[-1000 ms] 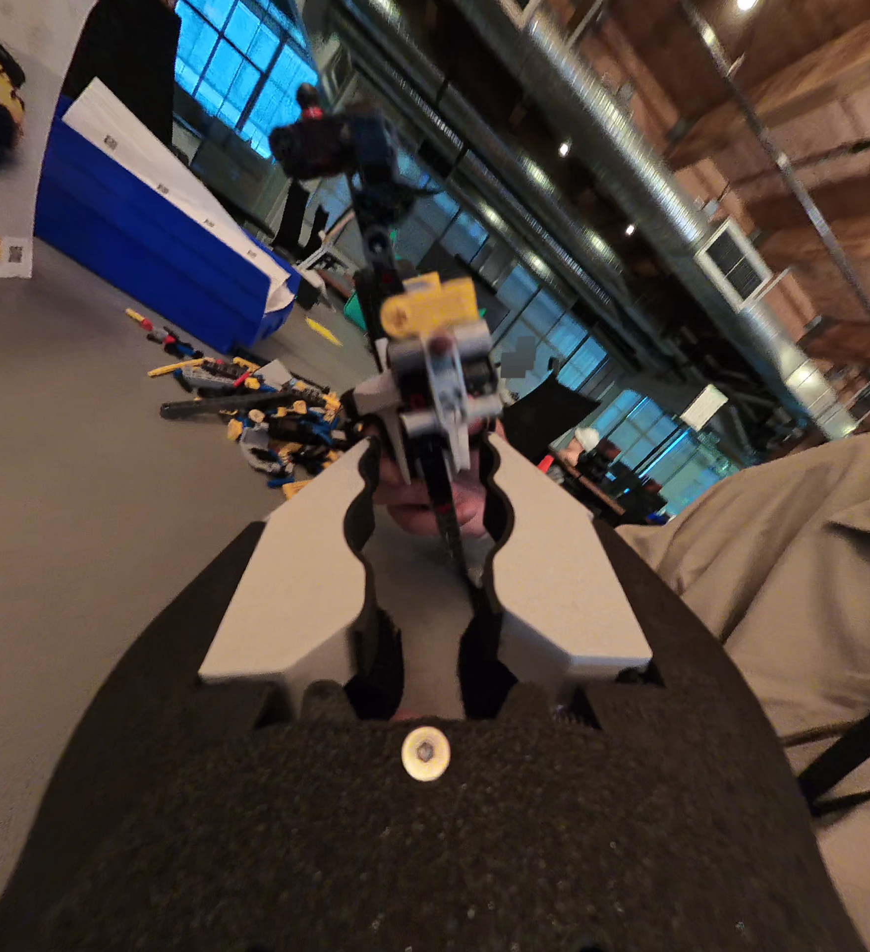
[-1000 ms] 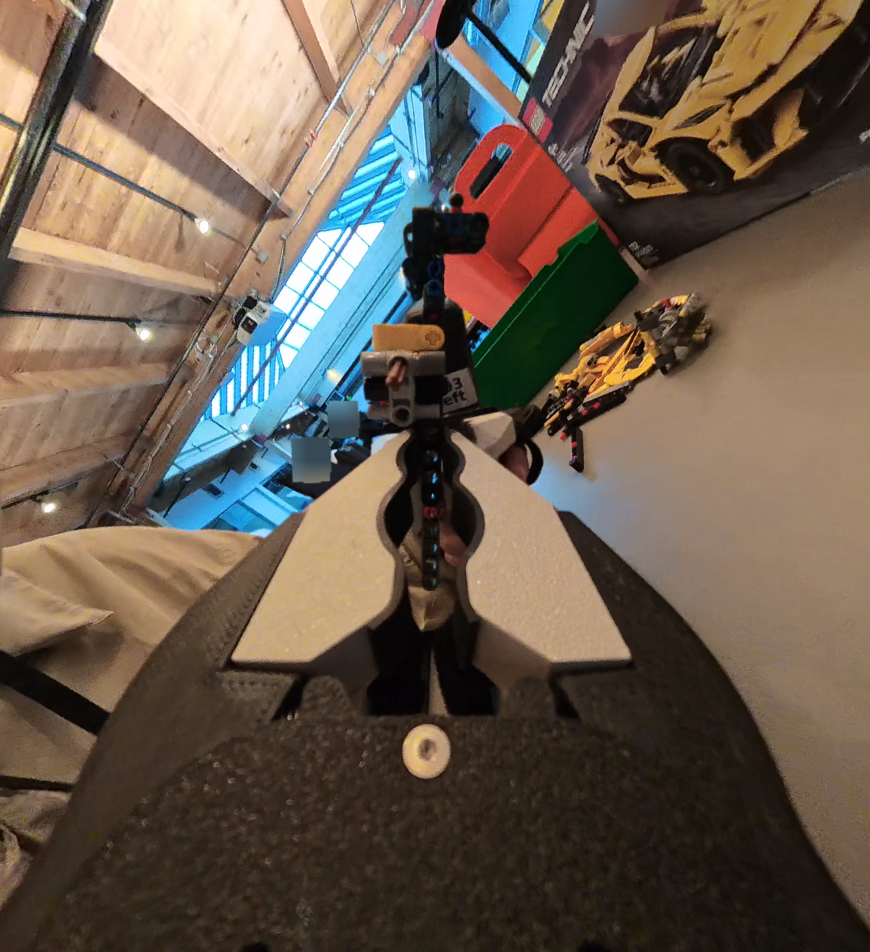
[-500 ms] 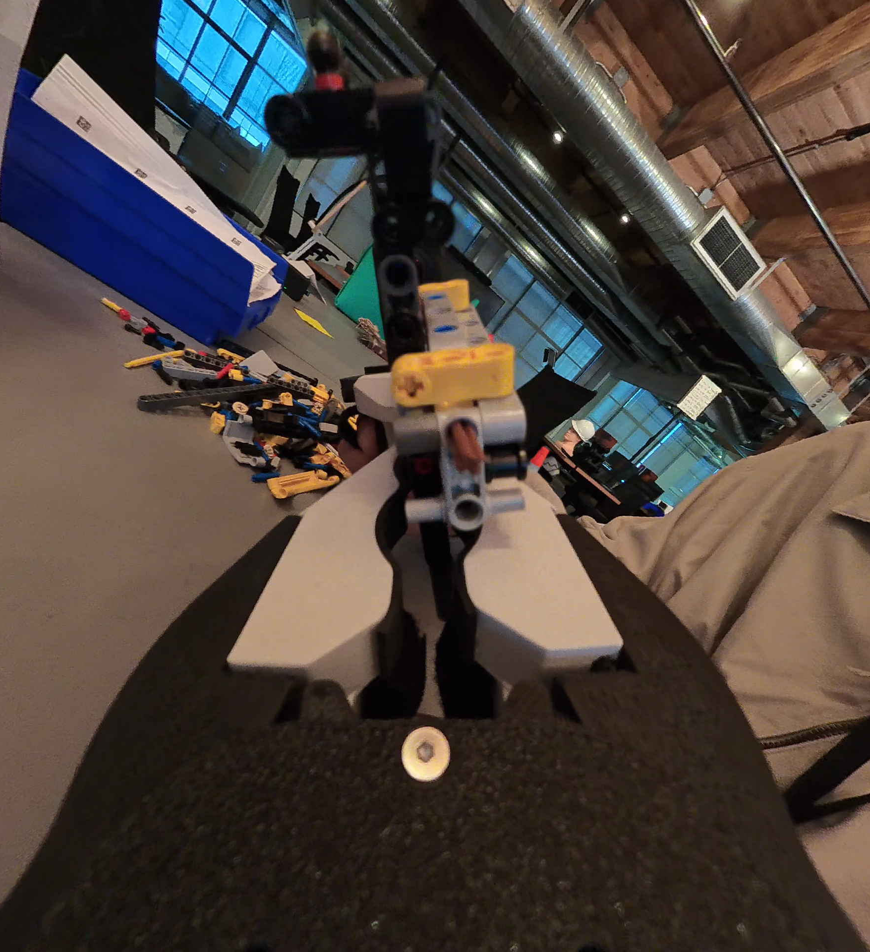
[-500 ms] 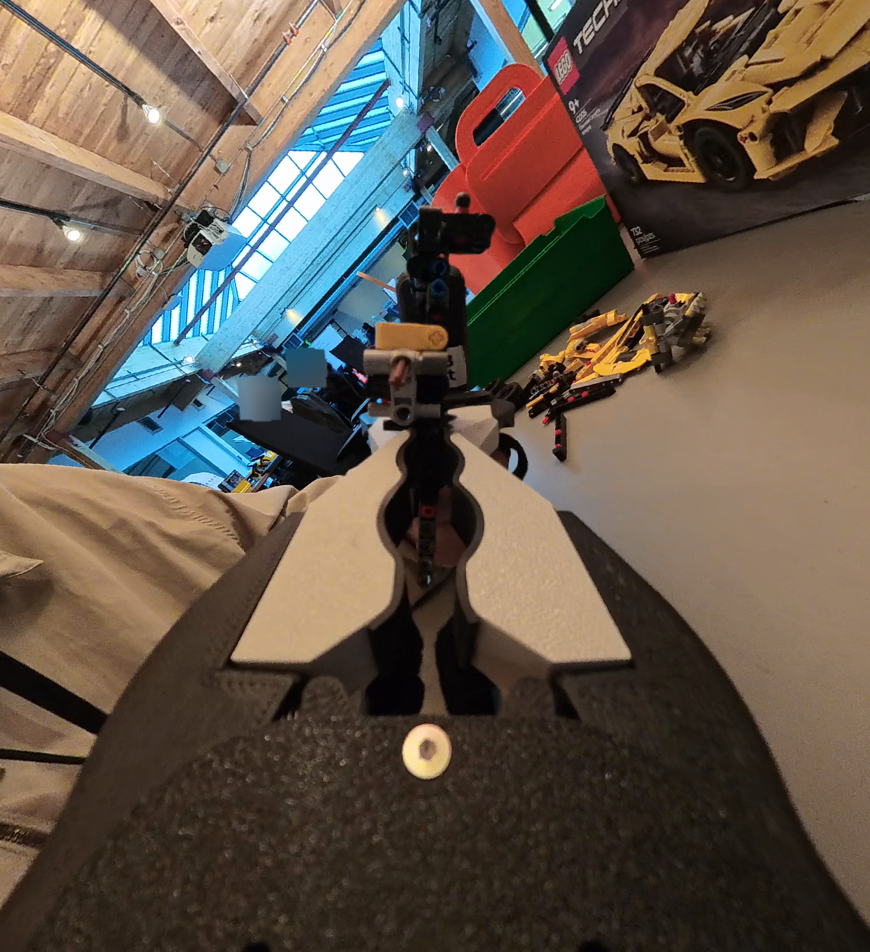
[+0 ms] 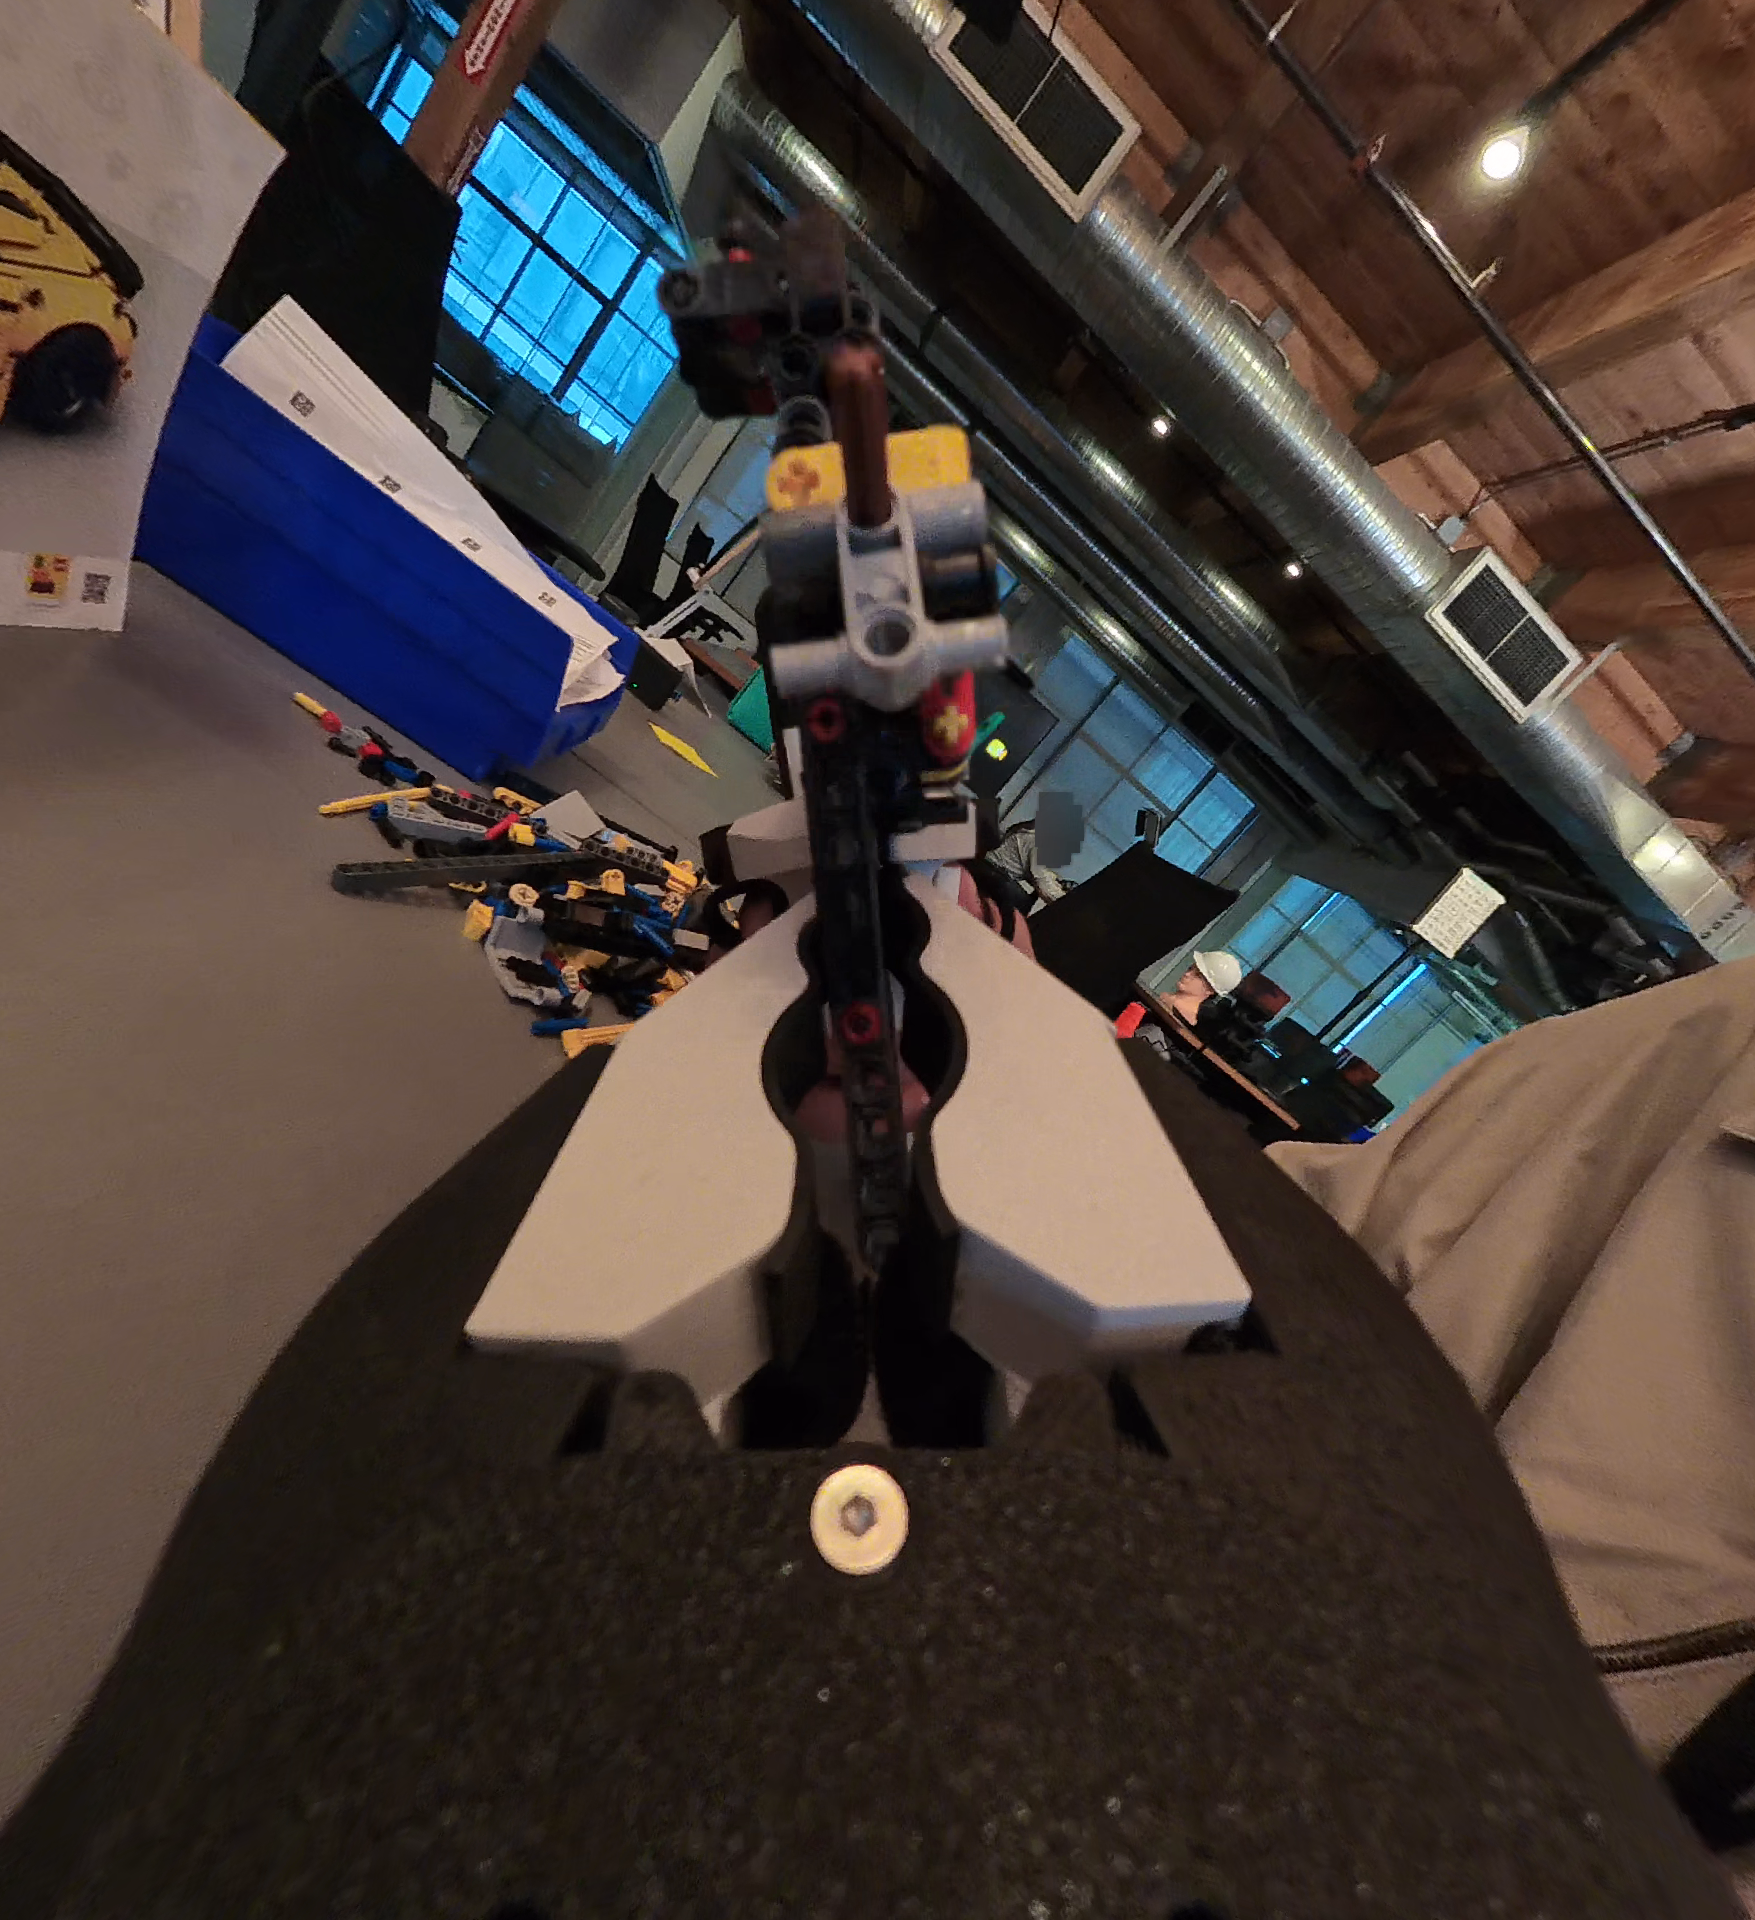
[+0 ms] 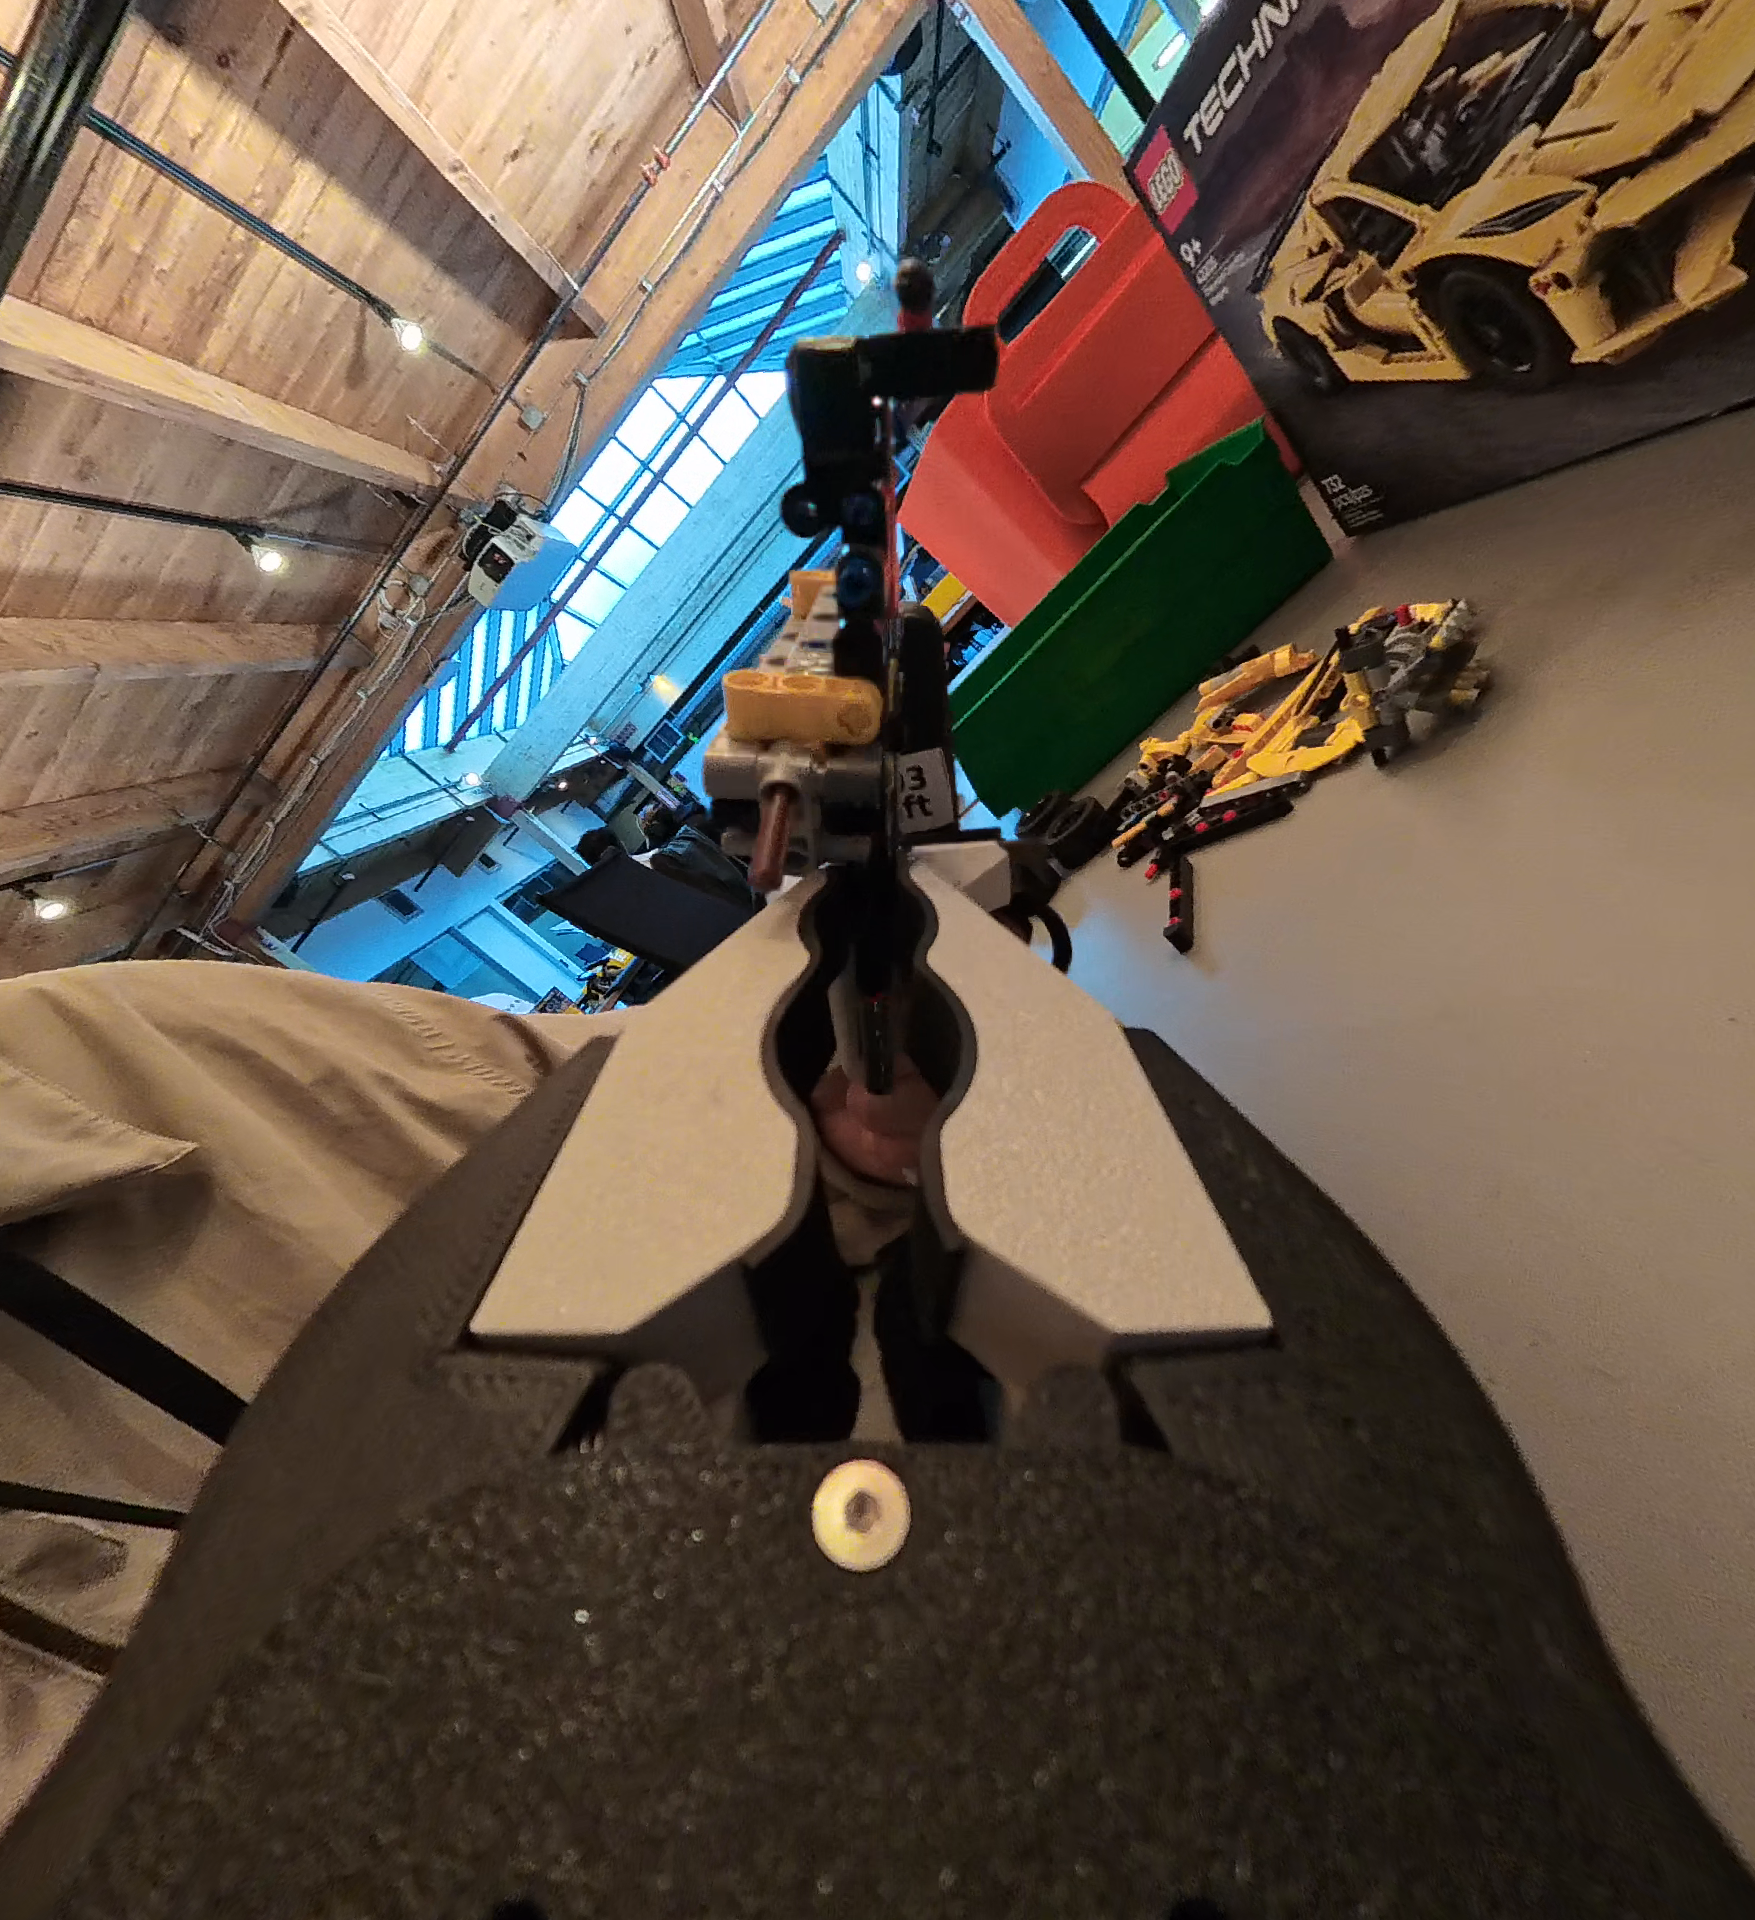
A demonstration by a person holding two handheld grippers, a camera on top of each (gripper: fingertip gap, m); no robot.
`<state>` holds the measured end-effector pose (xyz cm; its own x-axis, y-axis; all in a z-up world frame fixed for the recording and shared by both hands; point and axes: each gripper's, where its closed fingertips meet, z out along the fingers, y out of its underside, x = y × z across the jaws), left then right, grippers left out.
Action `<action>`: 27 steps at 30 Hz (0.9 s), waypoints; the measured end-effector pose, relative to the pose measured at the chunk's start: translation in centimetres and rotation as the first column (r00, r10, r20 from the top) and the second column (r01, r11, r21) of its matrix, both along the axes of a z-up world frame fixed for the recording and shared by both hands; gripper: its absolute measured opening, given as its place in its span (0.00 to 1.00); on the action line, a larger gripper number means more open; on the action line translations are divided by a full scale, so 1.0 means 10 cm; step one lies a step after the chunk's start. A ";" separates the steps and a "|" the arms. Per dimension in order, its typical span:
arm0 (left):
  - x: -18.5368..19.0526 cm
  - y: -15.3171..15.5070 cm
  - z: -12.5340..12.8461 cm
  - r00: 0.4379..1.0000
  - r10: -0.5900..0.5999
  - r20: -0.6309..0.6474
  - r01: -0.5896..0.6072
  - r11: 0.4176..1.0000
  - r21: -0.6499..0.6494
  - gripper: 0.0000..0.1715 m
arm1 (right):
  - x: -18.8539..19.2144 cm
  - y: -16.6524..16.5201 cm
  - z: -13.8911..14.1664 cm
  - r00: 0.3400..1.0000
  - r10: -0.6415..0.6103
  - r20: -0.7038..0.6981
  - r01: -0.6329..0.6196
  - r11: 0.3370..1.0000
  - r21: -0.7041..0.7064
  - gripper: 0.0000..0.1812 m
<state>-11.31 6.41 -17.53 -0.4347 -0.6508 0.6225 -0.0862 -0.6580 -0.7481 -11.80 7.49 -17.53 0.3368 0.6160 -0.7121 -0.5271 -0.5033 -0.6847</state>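
Now, compared with half a second ago, the small brick-built assembly of black beams, grey connectors and a yellow beam sits turned in the left wrist view: its brown axle, which then pointed toward the camera, now points up and away, and the whole build stands taller in frame. The left claw is clamped on the assembly's long black beam, its two grey fingers pressed together around it. To its left, on the grey bench, lies a loose heap of yellow, blue and black building pieces, well apart from the claw, with a blue plastic bin holding white papers behind it. On the right is a beige sleeve. In the right wrist view, the right claw is likewise closed on the same assembly, gripped from the opposite side; the other claw's grey tip shows just beyond. To its right the bench lies open up to a part-built yellow model, a green bin, a red container and a printed box showing a yellow car.
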 end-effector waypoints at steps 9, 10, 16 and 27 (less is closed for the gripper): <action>-0.12 -0.05 0.06 0.992 -0.089 0.094 0.084 0.995 0.051 0.04 | -0.11 -0.07 0.05 0.961 -0.052 0.272 0.007 0.986 0.166 0.11; -0.15 -0.06 0.10 0.989 -0.091 0.119 0.084 0.995 0.062 0.04 | -0.09 -0.08 0.07 0.951 -0.070 0.301 0.012 0.981 0.191 0.15; -0.25 -0.26 0.24 0.966 -0.162 0.201 0.135 0.981 0.140 0.04 | 0.00 -0.30 0.42 0.966 -0.080 0.247 -0.016 0.931 0.365 0.17; -0.17 -0.05 0.02 0.967 0.107 0.232 -0.245 0.641 0.728 0.05 | -0.15 -0.39 0.39 0.966 0.026 0.258 -0.117 0.933 0.341 0.21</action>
